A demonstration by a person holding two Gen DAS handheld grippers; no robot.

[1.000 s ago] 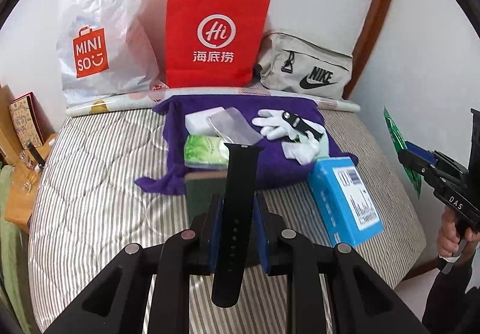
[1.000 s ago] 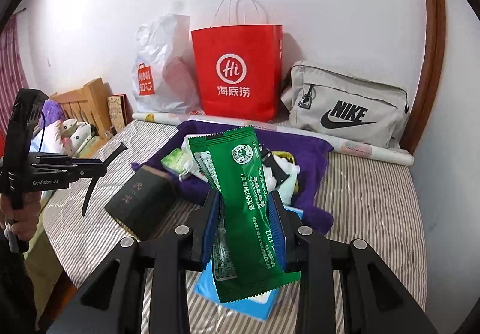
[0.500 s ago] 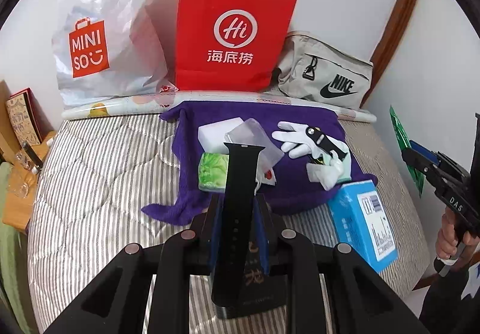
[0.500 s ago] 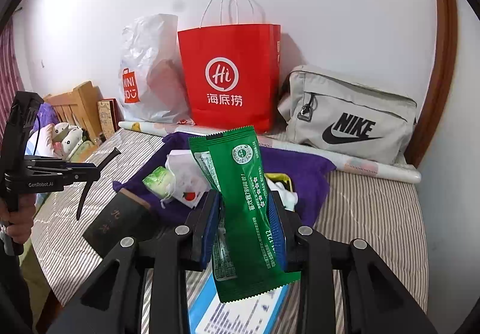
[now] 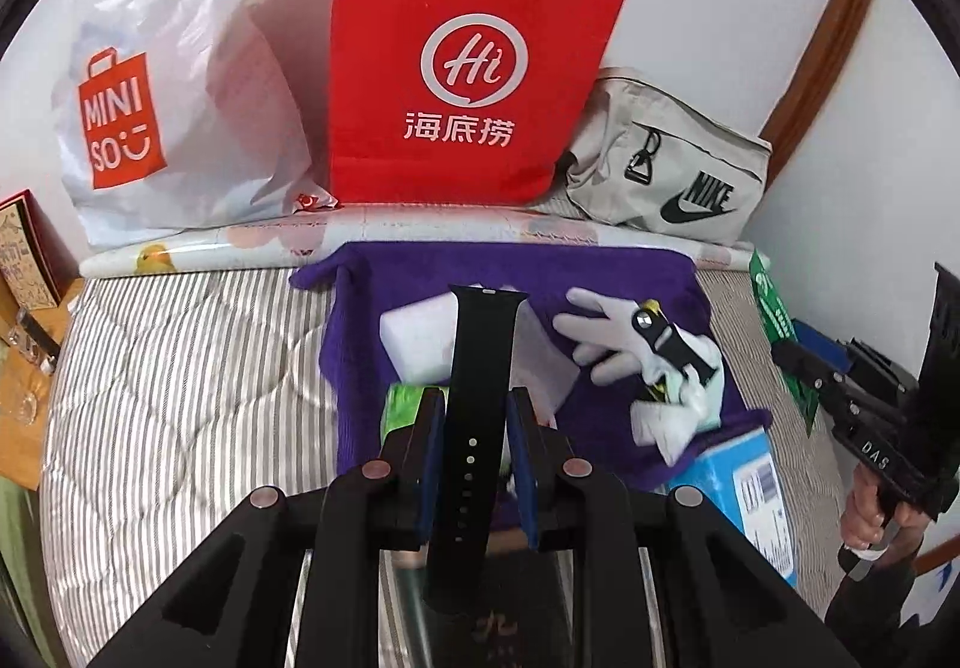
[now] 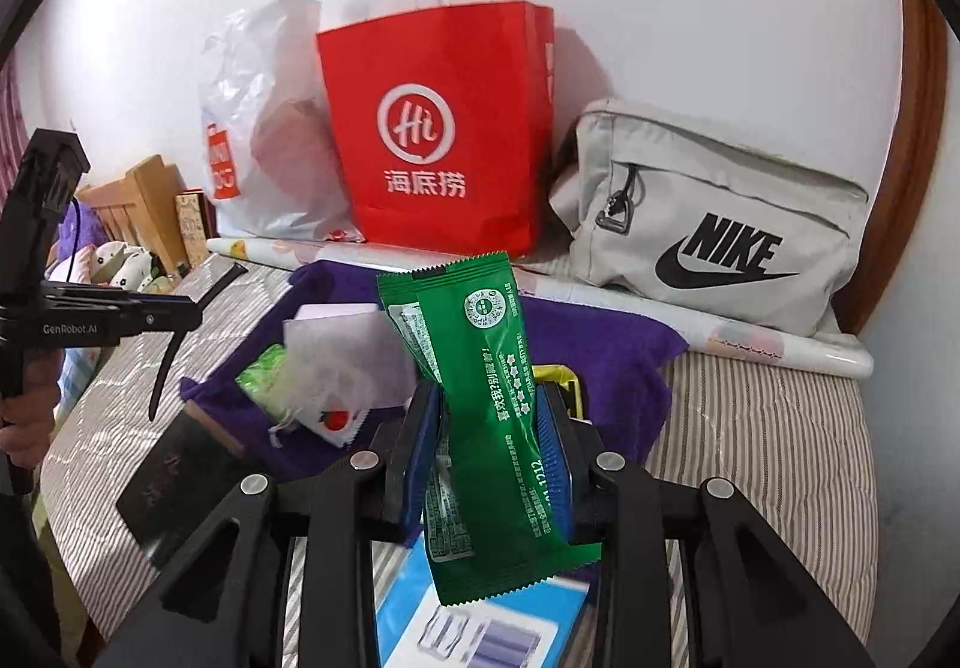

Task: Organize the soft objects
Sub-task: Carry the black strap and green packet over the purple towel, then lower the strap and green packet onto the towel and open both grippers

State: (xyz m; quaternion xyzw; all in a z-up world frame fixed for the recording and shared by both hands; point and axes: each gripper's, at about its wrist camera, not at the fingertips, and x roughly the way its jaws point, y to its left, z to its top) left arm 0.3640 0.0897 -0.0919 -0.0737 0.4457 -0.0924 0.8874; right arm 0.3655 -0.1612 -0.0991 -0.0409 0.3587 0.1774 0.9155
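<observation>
Your left tongs [image 5: 474, 464] clamp a black perforated rubber watch strap [image 5: 480, 398] and your right tongs [image 6: 489, 464] a green foil sachet [image 6: 480, 398], both above the purple towel [image 5: 636, 272], whose white glove [image 5: 606, 332] and other items ahead remain unsorted.

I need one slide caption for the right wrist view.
Right gripper holding a green packet above the purple cloth.

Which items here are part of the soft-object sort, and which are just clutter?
In play:
- black watch strap, in left tongs
- green sachet, in right tongs
- white glove on purple towel
- red paper bag, Miniso bag, Nike pouch

Lying about:
- blue box
- dark booklet
</observation>
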